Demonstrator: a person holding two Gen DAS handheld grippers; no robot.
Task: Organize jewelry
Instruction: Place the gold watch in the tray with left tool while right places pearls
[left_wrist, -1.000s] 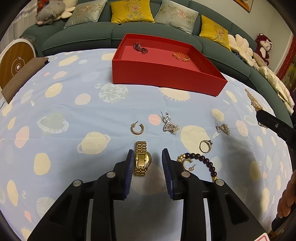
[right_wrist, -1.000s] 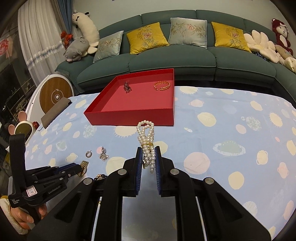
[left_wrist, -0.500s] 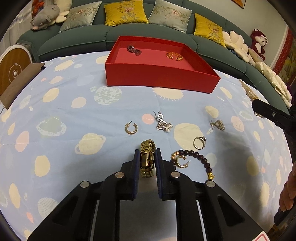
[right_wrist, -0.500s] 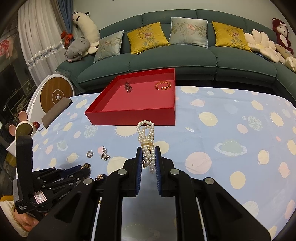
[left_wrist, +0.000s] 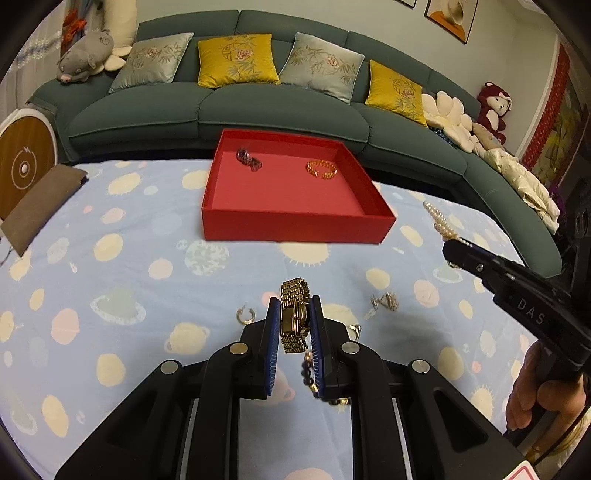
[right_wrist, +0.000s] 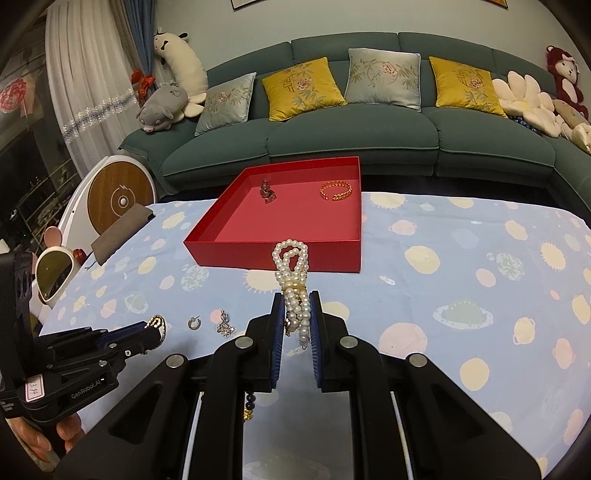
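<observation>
My left gripper (left_wrist: 293, 312) is shut on a gold watch (left_wrist: 293, 314) and holds it above the cloth. My right gripper (right_wrist: 296, 308) is shut on a white pearl bracelet (right_wrist: 293, 284), also held up; its pearls show in the left wrist view (left_wrist: 439, 221). The red tray (left_wrist: 295, 225) stands at the far middle of the table with a gold bangle (left_wrist: 322, 169) and a dark piece (left_wrist: 249, 159) in it. A hoop earring (left_wrist: 245, 315), a silver earring (left_wrist: 384, 301), a ring (left_wrist: 354, 328) and a dark bead bracelet (left_wrist: 308, 365) lie on the cloth.
The table has a blue cloth with pale planets (left_wrist: 110, 266). A brown pouch (left_wrist: 37, 199) lies at the far left edge. A green sofa (left_wrist: 221, 107) with cushions runs behind the table. A small mirror (right_wrist: 55, 273) stands by the left edge.
My left gripper closed on the gold watch and lifted it off the cloth, tilting up toward the tray. The right gripper kept the pearl bracelet and barely moved.
</observation>
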